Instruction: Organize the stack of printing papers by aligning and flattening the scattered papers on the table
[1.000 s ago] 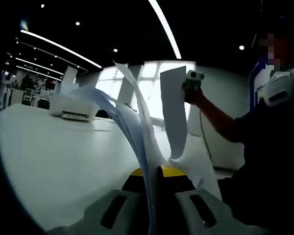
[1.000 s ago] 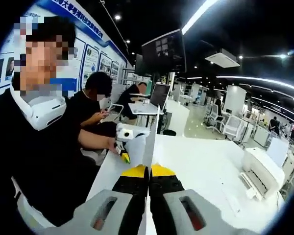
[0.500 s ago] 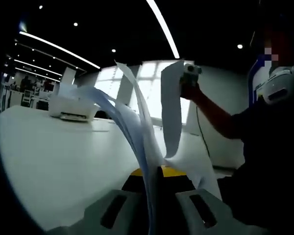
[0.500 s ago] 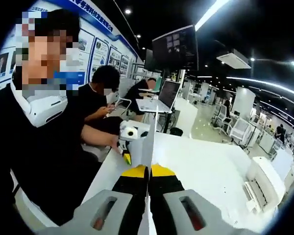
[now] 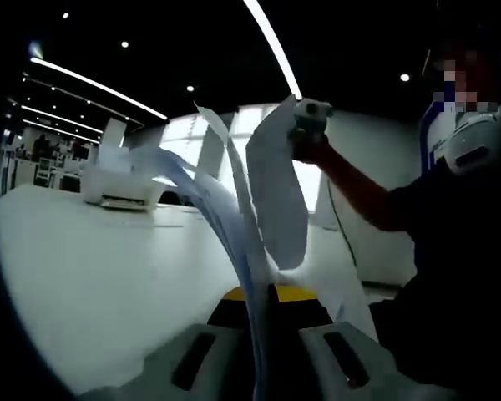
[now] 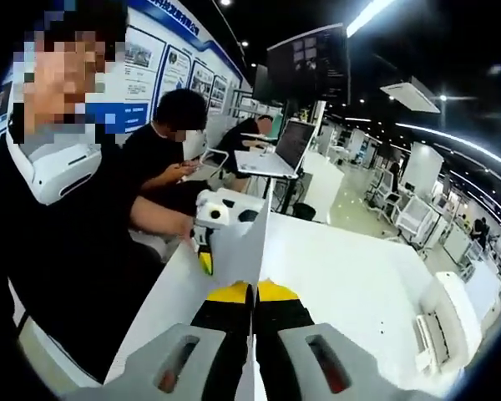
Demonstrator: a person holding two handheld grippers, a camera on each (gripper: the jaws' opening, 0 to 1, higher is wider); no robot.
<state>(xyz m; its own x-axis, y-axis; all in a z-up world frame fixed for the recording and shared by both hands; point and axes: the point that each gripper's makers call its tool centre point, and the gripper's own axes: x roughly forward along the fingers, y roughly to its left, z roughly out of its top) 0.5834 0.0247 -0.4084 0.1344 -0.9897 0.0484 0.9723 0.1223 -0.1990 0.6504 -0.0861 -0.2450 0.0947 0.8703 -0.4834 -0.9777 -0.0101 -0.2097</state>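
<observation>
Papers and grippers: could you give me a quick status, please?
Left gripper shut on papers. Right gripper shut on papers too. Sheets fanned, lifted off table. Nothing blocking.

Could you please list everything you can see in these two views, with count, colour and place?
papers: several, white, held up above the table between the two grippers, curling apart
table: one, white, beneath the papers
printer: one, white, on the far part of the table
laptop: one, grey, open on a further desk
hanging screen: one, dark, below the ceiling
wall posters: a row, blue and white, behind the seated people
seated people: two, in dark clothes, at the further desk
left gripper: one, grey with yellow tips, shut on the papers
right gripper: one, grey with yellow tips, shut on the papers' edge
</observation>
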